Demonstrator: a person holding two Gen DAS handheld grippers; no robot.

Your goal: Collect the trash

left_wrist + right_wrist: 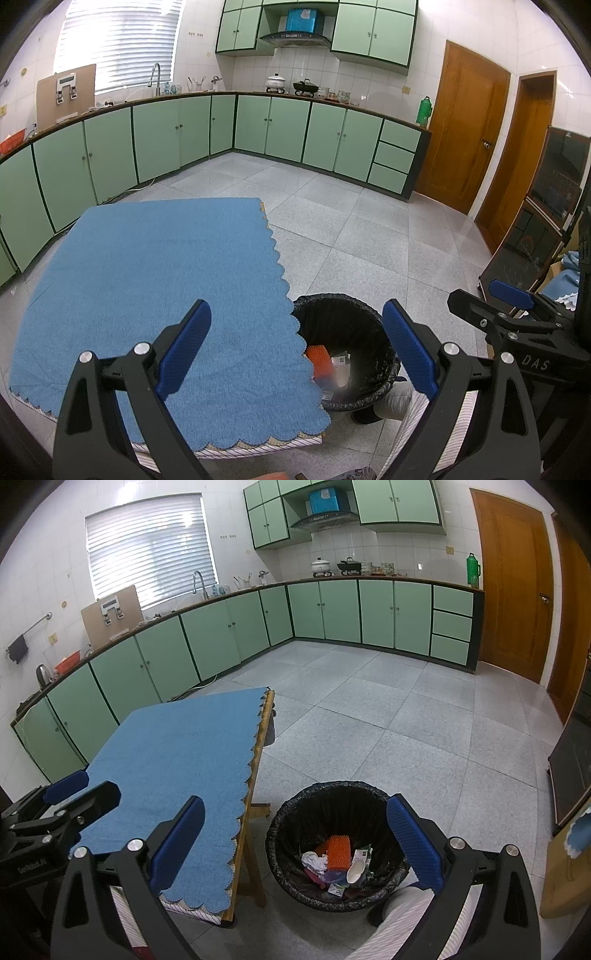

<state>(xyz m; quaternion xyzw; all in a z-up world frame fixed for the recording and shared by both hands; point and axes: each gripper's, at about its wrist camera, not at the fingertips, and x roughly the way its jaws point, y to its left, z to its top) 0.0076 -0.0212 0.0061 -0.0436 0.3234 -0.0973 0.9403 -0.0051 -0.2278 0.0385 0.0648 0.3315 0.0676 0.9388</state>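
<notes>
On the left stands a table under a blue cloth (173, 760) with a scalloped edge, its top bare. Above the cloth's near end hangs the left gripper (295, 345), jaws wide apart and holding nothing; in the right wrist view it shows at the far left edge (74, 794).

Just right of the table, on the grey tile floor, sits the bin (334, 843), round, upright, mouth up, lined with a crinkled black bag (343, 317) folded over its rim. Trash lies in a heap at the bottom. An orange ribbed block (339, 852) is the plainest piece, its long axis running roughly away from the camera, leaning on the pile. To its left is crumpled white paper (314, 860); to its right a white cup (355, 871) lies on its side, with small printed wrappers around it.

Over the bin's near rim hangs the right gripper (295, 834), jaws likewise spread wide and empty, one blue pad (413, 843) over the bin's right side.
</notes>
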